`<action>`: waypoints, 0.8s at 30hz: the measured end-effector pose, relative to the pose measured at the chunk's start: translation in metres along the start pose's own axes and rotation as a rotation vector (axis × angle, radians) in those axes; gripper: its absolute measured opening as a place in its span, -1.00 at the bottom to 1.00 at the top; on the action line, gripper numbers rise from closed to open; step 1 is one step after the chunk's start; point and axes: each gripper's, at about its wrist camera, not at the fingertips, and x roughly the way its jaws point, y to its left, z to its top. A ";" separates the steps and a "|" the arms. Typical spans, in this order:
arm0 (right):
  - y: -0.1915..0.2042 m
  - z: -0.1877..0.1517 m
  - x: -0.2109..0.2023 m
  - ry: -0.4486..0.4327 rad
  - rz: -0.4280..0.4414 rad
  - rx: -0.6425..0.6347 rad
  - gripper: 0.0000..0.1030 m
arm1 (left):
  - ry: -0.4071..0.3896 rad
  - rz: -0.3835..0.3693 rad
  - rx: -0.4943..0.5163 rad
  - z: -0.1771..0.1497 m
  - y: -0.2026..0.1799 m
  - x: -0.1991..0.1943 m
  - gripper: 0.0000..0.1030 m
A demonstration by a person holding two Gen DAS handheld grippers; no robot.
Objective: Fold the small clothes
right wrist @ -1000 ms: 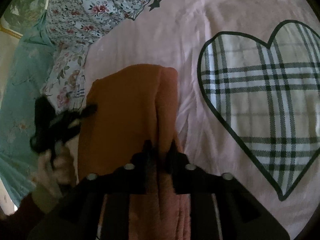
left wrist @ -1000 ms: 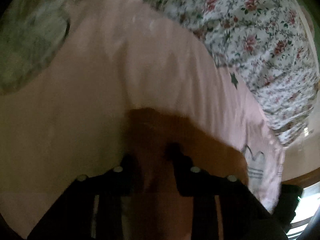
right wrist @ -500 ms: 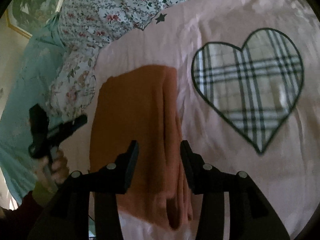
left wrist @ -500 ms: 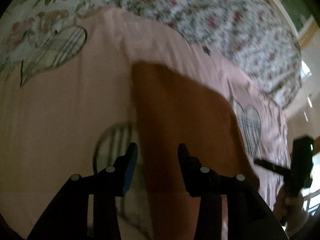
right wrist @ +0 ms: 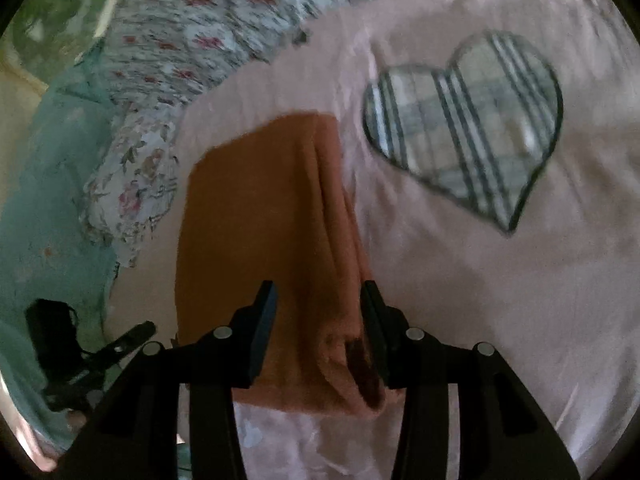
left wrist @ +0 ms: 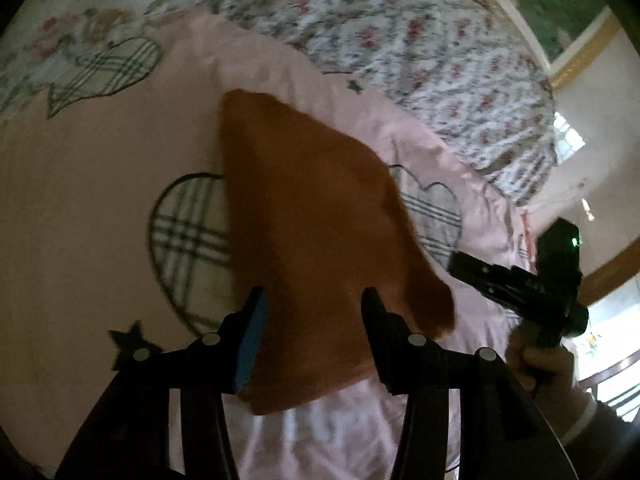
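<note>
A: Where is the cloth?

B: The orange cloth (left wrist: pixel 316 240) lies folded on the pink sheet (left wrist: pixel 100 240), filling the middle of the left wrist view from upper centre down to the lower centre. In the right wrist view the cloth (right wrist: pixel 256 240) sits centre-left, with stacked folded edges running along its right side.

A: And the left gripper?

B: The left gripper (left wrist: pixel 314 316) hangs over the near end of the cloth at the bottom centre of its own view. Its fingers (left wrist: pixel 252 332) stand wide apart and grip nothing; a blue pad shows on the inside of the one on the left. In the right wrist view the left gripper (right wrist: pixel 100 354) shows small at the lower left, off the cloth's left edge; its gap cannot be read there.

A: The right one?

B: The right gripper (right wrist: pixel 318 308) is also spread wide, holding nothing, with its fingers (right wrist: pixel 376 320) to either side of the cloth's near right part. Whether they touch the fabric I cannot tell. In the left wrist view the right gripper (left wrist: pixel 516 280) is at the right edge, just beside the cloth's lower right corner, held in a hand (left wrist: pixel 548 368).

A: What else is on the bed?

B: The sheet carries plaid hearts: one heart (right wrist: pixel 464 128) sits upper right of the right wrist view, apart from the cloth. A floral quilt (left wrist: pixel 400 32) lies beyond the sheet along the top of the left wrist view.
</note>
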 end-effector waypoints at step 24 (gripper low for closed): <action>-0.044 0.016 0.059 0.130 0.011 0.068 -0.59 | 0.154 0.151 0.052 -0.034 -0.012 0.059 -0.26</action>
